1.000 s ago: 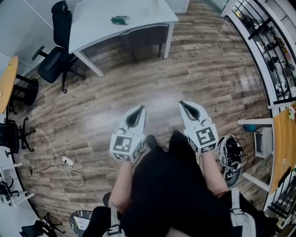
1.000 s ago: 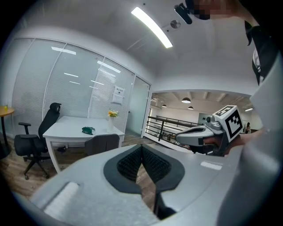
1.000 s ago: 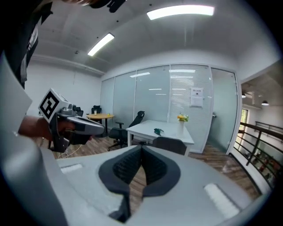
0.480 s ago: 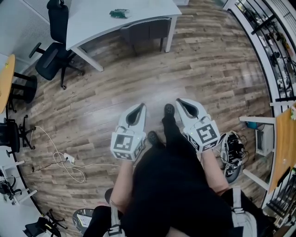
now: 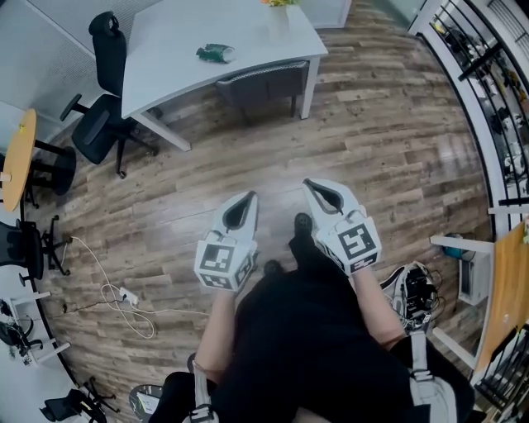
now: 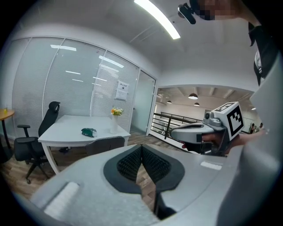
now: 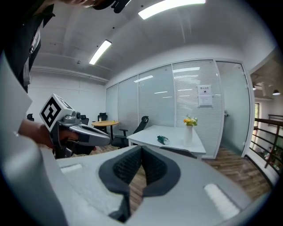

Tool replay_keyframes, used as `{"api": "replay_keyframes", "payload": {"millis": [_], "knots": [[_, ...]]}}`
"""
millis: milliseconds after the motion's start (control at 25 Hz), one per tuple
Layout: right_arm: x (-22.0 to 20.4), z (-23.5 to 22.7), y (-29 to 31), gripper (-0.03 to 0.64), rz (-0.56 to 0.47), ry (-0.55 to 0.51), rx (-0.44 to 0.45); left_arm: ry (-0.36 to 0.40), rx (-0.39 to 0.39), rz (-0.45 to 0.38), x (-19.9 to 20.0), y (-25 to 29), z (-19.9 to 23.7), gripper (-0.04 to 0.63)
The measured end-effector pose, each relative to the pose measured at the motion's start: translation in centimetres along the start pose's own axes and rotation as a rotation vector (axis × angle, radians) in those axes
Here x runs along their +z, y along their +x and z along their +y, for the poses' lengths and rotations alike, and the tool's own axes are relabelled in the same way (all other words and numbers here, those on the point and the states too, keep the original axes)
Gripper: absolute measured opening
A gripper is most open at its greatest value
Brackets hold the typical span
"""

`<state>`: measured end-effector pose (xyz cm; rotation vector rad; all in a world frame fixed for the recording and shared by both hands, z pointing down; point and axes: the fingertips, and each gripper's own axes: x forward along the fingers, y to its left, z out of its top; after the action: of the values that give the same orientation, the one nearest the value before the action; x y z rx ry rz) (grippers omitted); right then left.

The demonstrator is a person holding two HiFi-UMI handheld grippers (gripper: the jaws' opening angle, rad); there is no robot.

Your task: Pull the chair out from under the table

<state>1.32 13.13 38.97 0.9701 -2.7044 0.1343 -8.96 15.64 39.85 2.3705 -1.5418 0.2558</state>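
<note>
A grey chair (image 5: 264, 83) is tucked under the long side of a white table (image 5: 165, 41), far ahead across the wooden floor. It also shows small in the left gripper view, as the chair (image 6: 105, 145) below the table (image 6: 66, 128), and in the right gripper view as the chair (image 7: 179, 152). My left gripper (image 5: 248, 197) and right gripper (image 5: 310, 183) are held side by side in front of the person's body, pointing toward the table, well short of the chair. Both are shut with nothing between the pads (image 6: 132, 161).
A green object (image 5: 215, 54) and a vase of flowers (image 5: 278, 10) stand on the table. A black office chair (image 5: 103, 99) sits at its left end. A white cable with a power strip (image 5: 120, 293) lies on the floor at left. Shoes (image 5: 413, 289) and a railing (image 5: 488, 74) are at right.
The person has stepped forward toward the table, one foot now ahead. Both grippers have come along with the body, still shut and side by side.
</note>
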Motion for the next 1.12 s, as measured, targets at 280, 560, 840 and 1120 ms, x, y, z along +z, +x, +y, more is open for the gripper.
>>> {"api": "replay_keyframes", "payload": {"millis": [280,560,840,1120], "knots": [[-0.1,-7.6,1.6,0.003,-0.010,0.028,0.027,0.018,0.024,-0.008,2.4,6.8,-1.0,0.011],[-1.1,-12.8,2.9,0.003,0.009,0.056,0.043,0.005,0.150,-0.026,3.8,10.0,0.9,0.011],[-2.6,-15.2,4.8,0.003,0.046,0.070,0.037,-0.017,0.185,-0.004,3.0,11.3,3.1,0.011],[-1.5,-17.2,7.8,0.003,0.068,0.034,0.017,-0.043,0.151,-0.030,3.8,14.7,6.2,0.011]]}}
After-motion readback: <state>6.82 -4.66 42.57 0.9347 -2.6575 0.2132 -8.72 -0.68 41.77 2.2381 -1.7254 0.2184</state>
